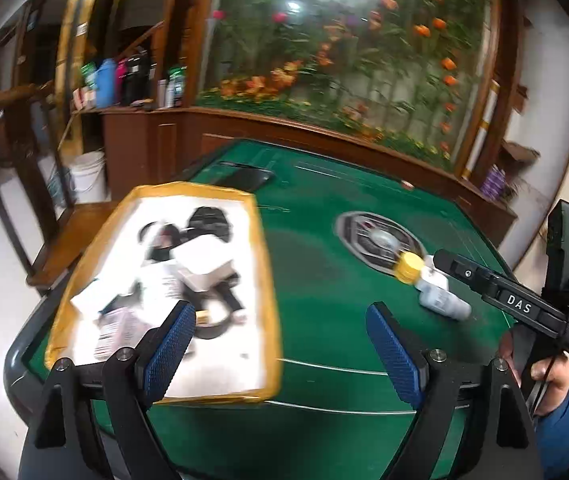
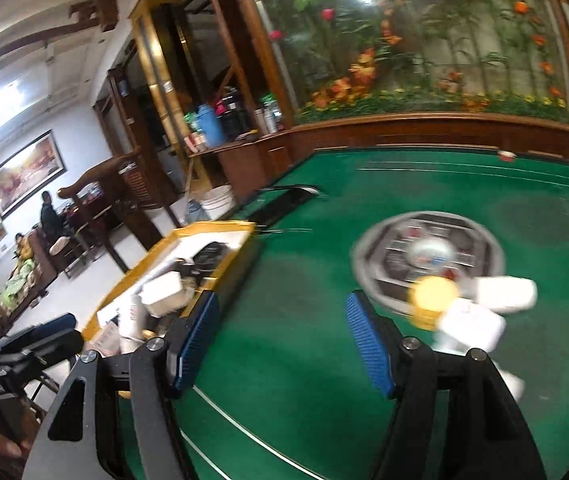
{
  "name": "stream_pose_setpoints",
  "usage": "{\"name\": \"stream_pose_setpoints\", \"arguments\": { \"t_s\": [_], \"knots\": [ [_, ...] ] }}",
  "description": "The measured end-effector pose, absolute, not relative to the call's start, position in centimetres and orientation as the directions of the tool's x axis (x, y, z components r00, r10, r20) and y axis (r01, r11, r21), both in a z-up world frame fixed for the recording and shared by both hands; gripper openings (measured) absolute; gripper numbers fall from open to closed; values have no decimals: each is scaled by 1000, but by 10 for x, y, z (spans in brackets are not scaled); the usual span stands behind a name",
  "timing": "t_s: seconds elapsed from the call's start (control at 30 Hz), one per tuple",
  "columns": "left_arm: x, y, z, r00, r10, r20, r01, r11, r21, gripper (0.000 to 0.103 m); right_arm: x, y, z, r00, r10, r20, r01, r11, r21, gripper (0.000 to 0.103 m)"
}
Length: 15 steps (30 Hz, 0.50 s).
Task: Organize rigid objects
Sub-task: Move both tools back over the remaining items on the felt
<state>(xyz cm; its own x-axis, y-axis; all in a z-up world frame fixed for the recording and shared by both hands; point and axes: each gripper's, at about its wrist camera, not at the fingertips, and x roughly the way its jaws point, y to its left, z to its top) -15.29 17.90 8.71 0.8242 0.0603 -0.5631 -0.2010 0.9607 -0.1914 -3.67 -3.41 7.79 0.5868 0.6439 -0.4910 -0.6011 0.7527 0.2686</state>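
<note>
While both frames smear w/ motion, hard to judge gaps. Green bench point(image 1: 324, 292) wide, slick-looking; could let round items roll toward edge if nudged. Yellow-rimmed tray point(image 1: 262, 264) at bench's left, already crowded w/ white boxes and dark bits; may spill if more gets dropped in carelessly. Loose cluster right of centre, by round centre panel point(image 2: 428, 248): yellow-capped jar point(image 2: 432, 300), white bottles point(image 1: 444, 300) lying on sides. Left gripper point(image 1: 280, 344) and right gripper point(image 2: 280, 344): jaws apart, nothing between. Could knock jar or bottles away on fast approach.
</note>
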Motion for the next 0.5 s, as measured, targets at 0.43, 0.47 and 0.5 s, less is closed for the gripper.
{"name": "stream_pose_setpoints", "arguments": {
  "t_s": [0.43, 0.47, 0.5],
  "knots": [
    [-128, 116, 79, 766, -7, -643, -103, 986, -133, 90, -8, -113, 57, 544, 664, -513, -478, 748, 461, 66],
    [-127, 116, 79, 763, -8, -646, -103, 986, -134, 90, -8, -112, 57, 540, 668, -513, -482, 744, 462, 66],
    [-127, 115, 79, 762, -11, -648, -102, 986, -136, 90, -8, -112, 56, 536, 669, -514, -484, 743, 463, 66]
  ]
}}
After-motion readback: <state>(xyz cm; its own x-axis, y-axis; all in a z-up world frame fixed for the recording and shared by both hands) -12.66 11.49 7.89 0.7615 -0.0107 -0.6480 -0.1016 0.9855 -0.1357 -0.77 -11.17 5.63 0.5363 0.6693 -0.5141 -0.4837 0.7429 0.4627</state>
